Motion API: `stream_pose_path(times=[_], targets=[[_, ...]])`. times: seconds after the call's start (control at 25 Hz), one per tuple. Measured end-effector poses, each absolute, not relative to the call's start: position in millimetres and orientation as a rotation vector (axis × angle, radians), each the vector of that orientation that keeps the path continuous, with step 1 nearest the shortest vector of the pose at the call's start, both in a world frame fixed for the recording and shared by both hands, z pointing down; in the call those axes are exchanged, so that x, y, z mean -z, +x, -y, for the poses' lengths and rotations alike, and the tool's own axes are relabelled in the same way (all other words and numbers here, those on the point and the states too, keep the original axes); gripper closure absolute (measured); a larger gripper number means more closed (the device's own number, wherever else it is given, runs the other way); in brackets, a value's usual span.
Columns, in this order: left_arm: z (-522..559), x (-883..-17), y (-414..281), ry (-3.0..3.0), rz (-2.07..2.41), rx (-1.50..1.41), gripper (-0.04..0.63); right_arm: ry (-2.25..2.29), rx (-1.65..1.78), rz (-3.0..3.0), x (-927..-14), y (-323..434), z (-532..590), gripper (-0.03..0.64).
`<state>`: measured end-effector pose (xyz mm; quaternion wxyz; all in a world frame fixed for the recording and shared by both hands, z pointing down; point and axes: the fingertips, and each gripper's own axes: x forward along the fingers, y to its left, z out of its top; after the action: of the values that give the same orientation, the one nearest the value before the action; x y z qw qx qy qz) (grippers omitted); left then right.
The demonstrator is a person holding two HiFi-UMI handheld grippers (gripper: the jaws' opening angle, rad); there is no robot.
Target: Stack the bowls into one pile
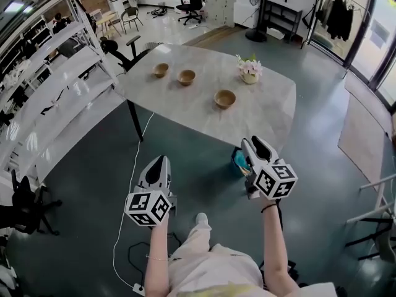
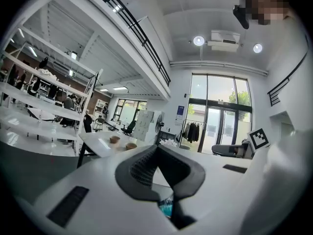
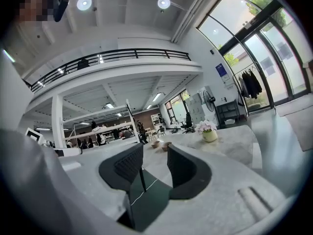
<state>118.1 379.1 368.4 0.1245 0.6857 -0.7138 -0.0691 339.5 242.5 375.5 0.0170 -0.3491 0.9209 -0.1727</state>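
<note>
Three wooden bowls stand apart on the grey marble table (image 1: 185,113): one at the far left (image 1: 161,70), one beside it (image 1: 186,77), and one nearer the middle (image 1: 225,98). Both grippers hang over the floor short of the table's near edge, pointing toward it. My left gripper (image 1: 158,161) has its jaws closed to a point with nothing in them; its own view shows the pads meeting (image 2: 157,151), with two bowls (image 2: 115,139) far off. My right gripper (image 1: 255,142) is open and empty, a clear gap (image 3: 155,153) between its pads.
A pot of flowers (image 1: 250,70) stands on the table's far right. White shelving (image 1: 55,85) runs along the left, with an office chair (image 1: 120,48) by the table's far corner. A teal object (image 1: 238,161) sits under the table edge. A cable (image 1: 127,197) trails across the floor.
</note>
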Motion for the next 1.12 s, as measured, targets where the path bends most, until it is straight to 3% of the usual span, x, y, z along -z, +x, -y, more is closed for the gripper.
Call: stream_pose_path(times=[0.52, 1.12], targets=[[-267.8, -382.2, 53.7, 2.037, 1.971, 0.190, 0.595, -1.191, 0.679, -2.812, -399.7, 284.9, -147.5, 0.479], [-169.7, -415.6, 40.0, 2.033, 1.863, 0.141, 0.595, -1.284, 0.804, -2.784, -436.4, 265.4, -52.9, 0.479]])
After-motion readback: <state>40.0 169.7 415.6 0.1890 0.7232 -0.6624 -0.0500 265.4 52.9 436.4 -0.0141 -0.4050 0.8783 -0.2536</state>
